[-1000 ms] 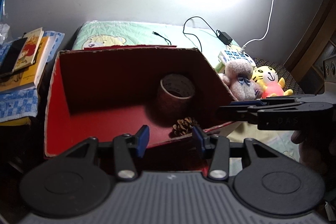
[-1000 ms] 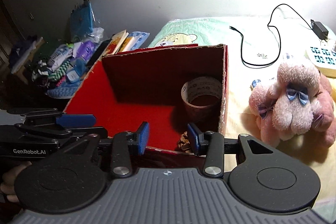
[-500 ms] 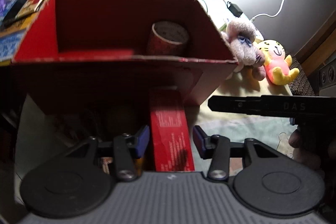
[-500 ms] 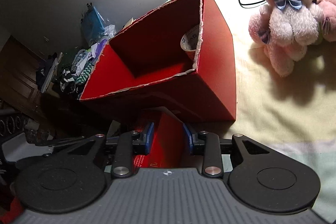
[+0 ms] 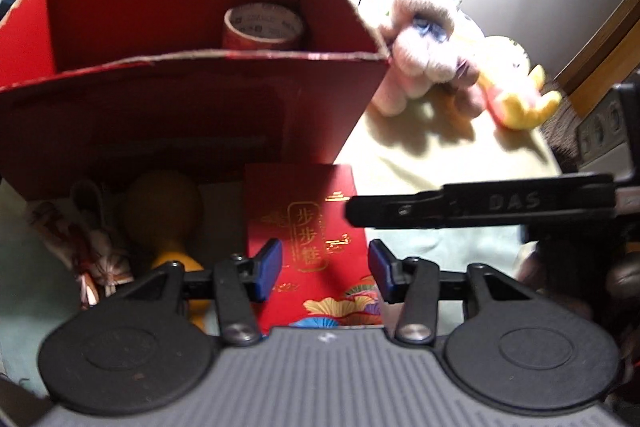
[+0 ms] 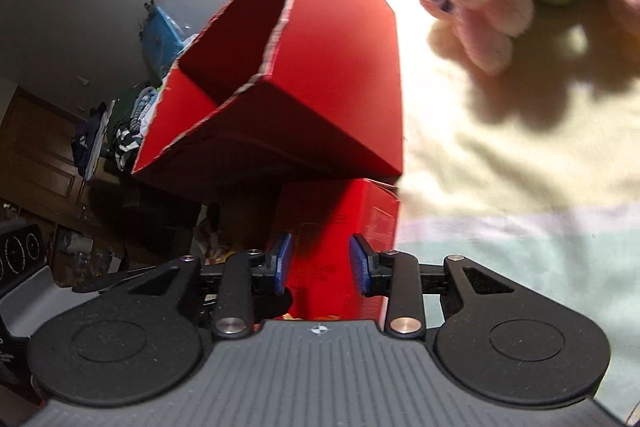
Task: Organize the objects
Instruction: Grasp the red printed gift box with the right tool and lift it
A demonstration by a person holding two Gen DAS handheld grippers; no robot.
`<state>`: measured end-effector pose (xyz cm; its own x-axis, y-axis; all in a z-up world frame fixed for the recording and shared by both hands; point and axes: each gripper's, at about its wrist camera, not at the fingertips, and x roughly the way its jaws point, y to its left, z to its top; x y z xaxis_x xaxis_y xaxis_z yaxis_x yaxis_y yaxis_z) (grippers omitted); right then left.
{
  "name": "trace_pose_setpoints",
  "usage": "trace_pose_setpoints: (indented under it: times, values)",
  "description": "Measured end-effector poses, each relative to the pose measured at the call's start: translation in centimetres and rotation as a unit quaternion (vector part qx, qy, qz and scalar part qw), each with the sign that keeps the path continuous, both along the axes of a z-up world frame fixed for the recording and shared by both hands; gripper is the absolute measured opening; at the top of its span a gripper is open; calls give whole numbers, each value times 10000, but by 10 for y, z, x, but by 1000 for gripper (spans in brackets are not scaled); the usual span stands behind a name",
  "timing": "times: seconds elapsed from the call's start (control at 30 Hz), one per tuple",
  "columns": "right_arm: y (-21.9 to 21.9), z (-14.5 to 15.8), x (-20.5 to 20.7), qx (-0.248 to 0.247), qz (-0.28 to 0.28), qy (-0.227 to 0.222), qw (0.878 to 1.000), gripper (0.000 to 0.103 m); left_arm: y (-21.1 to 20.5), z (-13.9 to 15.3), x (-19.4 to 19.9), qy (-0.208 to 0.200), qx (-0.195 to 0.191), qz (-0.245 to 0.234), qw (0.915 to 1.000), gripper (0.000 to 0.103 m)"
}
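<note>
A big open red cardboard box [image 5: 192, 115] stands on the bed, with a tape roll [image 5: 262, 27] inside at its back right. In front of it lies a small red packet with gold writing [image 5: 308, 227]. My left gripper [image 5: 324, 269] is open just above the packet's near end. My right gripper [image 6: 320, 265] is open with a narrower gap, low in front of the same red packet [image 6: 340, 223]. Nothing is clamped between its pads. In the left wrist view the right gripper's finger [image 5: 440, 207] reaches in from the right to the packet's right edge.
A yellow gourd-shaped thing [image 5: 164, 215] and a patterned tasselled pouch [image 5: 88, 247] lie left of the packet. A pink plush [image 5: 420, 43] and a yellow plush [image 5: 516, 91] sit right of the box. Clothes [image 6: 132, 119] are piled far left, with dark furniture beyond.
Both grippers came down from over the big box's opening to low in front of it. The red packet, gourd and pouch came into view. The right jaws narrowed.
</note>
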<state>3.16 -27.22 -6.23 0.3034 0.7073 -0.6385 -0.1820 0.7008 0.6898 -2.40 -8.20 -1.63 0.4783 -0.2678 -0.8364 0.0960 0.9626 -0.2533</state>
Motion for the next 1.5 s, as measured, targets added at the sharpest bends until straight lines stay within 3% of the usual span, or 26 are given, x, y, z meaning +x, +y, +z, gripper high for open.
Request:
trace_pose_setpoints:
  times: [0.27,0.47,0.77,0.9,1.07,1.3,1.5]
  values:
    - [-5,-6,-4,-3,-14,128,9999,36,-10,-5,0,-74,683,-29,9976,57]
    - [3,-10,1,-67,118,180,9997,36,-4,-4,3,-73,736,-47,9972,60]
    - [4,-17,8,-23,37,433,9991,48,1,-21,17,311,285,-106,9991,69]
    - [6,-18,5,-56,20,448,9990,52,-3,-24,20,306,280,-261,9988,77]
    - [2,-18,2,-82,-97,489,9987,51,-5,-23,24,385,228,-390,9982,77]
    - [-20,-9,-16,-257,-587,432,9970,52,-17,-16,22,342,21,-1038,9940,77]
    - [-48,16,-42,-453,-1222,130,9914,52,-39,1,25,35,-165,-1735,9847,77]
